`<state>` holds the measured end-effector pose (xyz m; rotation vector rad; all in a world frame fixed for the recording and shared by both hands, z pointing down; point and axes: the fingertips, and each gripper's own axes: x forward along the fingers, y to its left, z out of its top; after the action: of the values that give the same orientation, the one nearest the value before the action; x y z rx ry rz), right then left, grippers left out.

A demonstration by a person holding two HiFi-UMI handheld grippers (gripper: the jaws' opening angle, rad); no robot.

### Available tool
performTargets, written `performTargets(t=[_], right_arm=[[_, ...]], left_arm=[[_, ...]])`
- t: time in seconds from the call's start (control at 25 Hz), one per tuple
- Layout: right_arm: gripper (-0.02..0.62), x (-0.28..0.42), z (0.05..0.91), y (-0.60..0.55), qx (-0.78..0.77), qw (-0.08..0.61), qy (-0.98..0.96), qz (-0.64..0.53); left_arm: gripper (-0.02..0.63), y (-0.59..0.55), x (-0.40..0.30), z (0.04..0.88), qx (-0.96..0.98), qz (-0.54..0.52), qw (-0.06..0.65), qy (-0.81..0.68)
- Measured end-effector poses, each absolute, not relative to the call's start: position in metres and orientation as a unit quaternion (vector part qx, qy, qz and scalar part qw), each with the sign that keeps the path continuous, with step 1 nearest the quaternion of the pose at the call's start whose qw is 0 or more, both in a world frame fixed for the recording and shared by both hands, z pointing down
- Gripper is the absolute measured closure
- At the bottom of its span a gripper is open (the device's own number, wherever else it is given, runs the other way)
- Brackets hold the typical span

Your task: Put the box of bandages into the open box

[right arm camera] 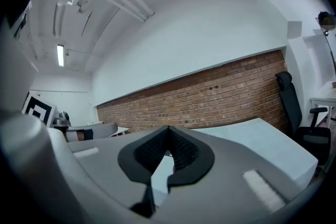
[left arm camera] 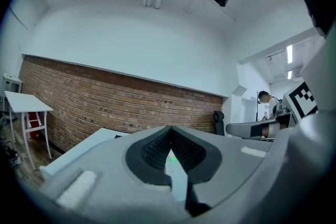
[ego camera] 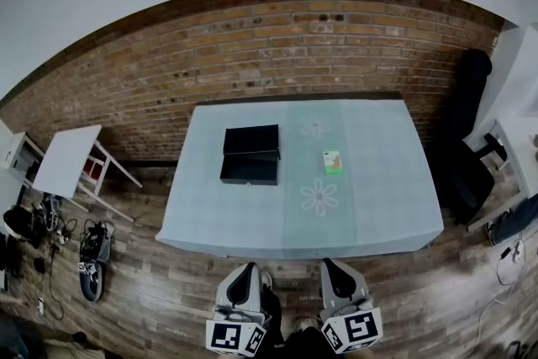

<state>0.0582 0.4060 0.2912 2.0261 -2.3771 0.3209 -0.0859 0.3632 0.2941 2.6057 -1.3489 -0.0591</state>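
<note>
The bandage box (ego camera: 333, 161), small, white and green, lies flat right of the table's middle. To its left stands the black open box (ego camera: 250, 166), its lid (ego camera: 251, 139) laid back behind it. Both grippers hang below the table's near edge, well short of either box. My left gripper (ego camera: 245, 269) is shut with nothing in it, and its pads meet at the tip in its own view (left arm camera: 170, 134). My right gripper (ego camera: 329, 265) is shut and empty too (right arm camera: 168, 134).
The table (ego camera: 378, 206) carries a pale blue cloth with flower prints and stands against a brick wall (ego camera: 277, 38). A white side table (ego camera: 67, 160) and shoes (ego camera: 92, 256) are at the left. A black office chair (ego camera: 466, 172) stands at the right.
</note>
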Motion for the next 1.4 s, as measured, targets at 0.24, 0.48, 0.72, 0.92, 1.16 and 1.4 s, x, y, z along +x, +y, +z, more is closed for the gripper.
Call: performTargets(t=[0.24,0.48,0.72,0.92,1.16,1.4], right_arm=[[0.594,0.068,0.302,0.361,0.660,0.007,-0.745,0.103],[0.594,0.071,0.302,0.294,0.679,0.016,-0.727,0.103],[0.594,0.073,0.310,0.226,0.701,0.030,-0.704,0.110],[0.594,0.073,0.319,0.180,0.718,0.034,-0.685,0.118],[0.594,0.075,0.321,0.148,0.718,0.039,-0.685,0.121],[0.594,0.109,0.335,0.117,0.710,0.042,-0.691,0.128]], left_arm=[[0.604,0.313,-0.077,0.310,0.890,-0.016,0.111,-0.441],[0.604,0.239,-0.068,0.313,0.904,-0.016,0.120,-0.410],[0.604,0.158,-0.064,0.310,0.917,-0.020,0.127,-0.378],[0.604,0.099,-0.064,0.320,0.925,-0.021,0.131,-0.357],[0.604,0.071,-0.049,0.326,0.925,-0.020,0.148,-0.348],[0.604,0.041,-0.015,0.340,0.921,-0.011,0.146,-0.360]])
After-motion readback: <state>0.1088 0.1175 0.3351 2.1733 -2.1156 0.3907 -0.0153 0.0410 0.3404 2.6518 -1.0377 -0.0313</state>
